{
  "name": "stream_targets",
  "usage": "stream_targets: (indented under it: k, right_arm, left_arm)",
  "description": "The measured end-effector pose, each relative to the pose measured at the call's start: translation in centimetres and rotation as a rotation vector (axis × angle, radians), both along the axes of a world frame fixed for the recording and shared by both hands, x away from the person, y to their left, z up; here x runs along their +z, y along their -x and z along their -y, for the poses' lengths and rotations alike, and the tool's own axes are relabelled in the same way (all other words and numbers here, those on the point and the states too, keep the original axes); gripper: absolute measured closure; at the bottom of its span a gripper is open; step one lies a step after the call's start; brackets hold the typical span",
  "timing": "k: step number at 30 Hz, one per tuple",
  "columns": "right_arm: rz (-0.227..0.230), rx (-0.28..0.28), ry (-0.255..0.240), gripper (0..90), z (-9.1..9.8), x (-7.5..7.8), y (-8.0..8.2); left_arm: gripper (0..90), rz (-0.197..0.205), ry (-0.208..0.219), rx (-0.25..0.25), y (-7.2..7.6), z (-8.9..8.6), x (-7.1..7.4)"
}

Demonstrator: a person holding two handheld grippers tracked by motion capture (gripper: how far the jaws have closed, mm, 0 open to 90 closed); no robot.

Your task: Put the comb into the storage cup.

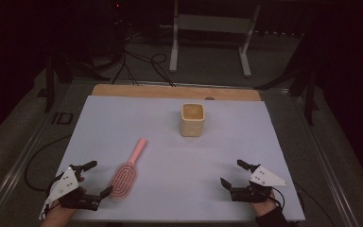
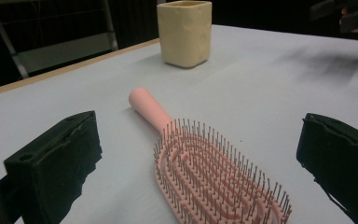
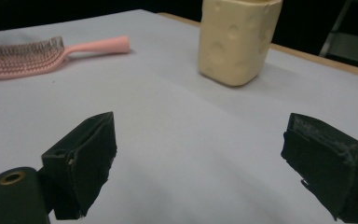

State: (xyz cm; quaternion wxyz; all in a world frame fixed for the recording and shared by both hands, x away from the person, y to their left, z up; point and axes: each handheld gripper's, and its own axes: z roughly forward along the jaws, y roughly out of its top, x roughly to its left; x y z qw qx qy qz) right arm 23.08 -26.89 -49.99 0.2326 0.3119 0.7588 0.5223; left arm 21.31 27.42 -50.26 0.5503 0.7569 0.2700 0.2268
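1. A pink hairbrush (image 1: 127, 171) lies flat on the white desk (image 1: 170, 189), in its near left part, bristles up.
2. The brush handle points toward the far side and slightly right; the oval bristle head is the near end.
3. The left tool (image 1: 97, 179) sits at the near left corner of the desk, its jaws spread wide apart with nothing clamped between them.
4. In the high view one jaw tip lies just beside the near edge of the brush head; whether it touches cannot be told.
5. In the left gripper view the hairbrush (image 2: 205, 168) lies between the two black jaws and a little ahead of them, with clear gaps on both sides of the head.
6. The right tool (image 1: 231, 174) rests at the near right of the desk, held by a hand (image 1: 264, 208) in a dark sleeve, its jaws also wide apart and holding nothing.
7. The right tool is well apart from the brush.
8. A cream, square-sided cup (image 1: 192, 119) stands upright near the middle of the far half of the desk, well apart from the brush and both tools.
9. In the right gripper view the cup (image 3: 237, 39) stands ahead between the jaws, and the hairbrush (image 3: 51, 53) lies far off to the left.
10. A wooden strip (image 1: 175, 91) runs along the far edge of the desk.
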Motion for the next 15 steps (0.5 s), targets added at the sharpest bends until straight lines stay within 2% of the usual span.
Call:
stream_targets:
  k: [2, 4, 8, 11, 13, 15]
  right_arm:
    - [-0.011, 0.012, 0.013, 9.8, -0.07, -0.04, 0.14]
    - [-0.013, 0.021, 0.02, 9.8, -0.09, -0.05, 0.26]
    - [-0.013, 0.013, 0.031, 9.8, -0.02, 0.0, 0.32]
    - [-0.02, 0.015, 0.033, 9.7, 0.01, -0.15, 0.22]
    - [-0.01, 0.002, 0.043, 9.8, -0.07, -0.25, 0.17]
    - [0.024, -0.02, 0.062, 9.8, -0.02, -0.35, 0.32]
  left_arm:
    - [0.0, -0.006, -0.012, 0.01, 0.03, -0.03, -0.03]
    - [0.0, -0.006, -0.006, 0.009, -0.01, -0.07, -0.04]
    - [0.0, -0.014, -0.005, 0.016, -0.07, -0.1, -0.05]
    - [0.0, -0.005, -0.002, 0.02, -0.16, -0.1, 0.02]
    - [0.0, -0.003, -0.008, 0.021, -0.29, -0.05, 0.1]
    - [0.0, 0.003, -0.017, 0.012, -0.42, 0.07, 0.11]
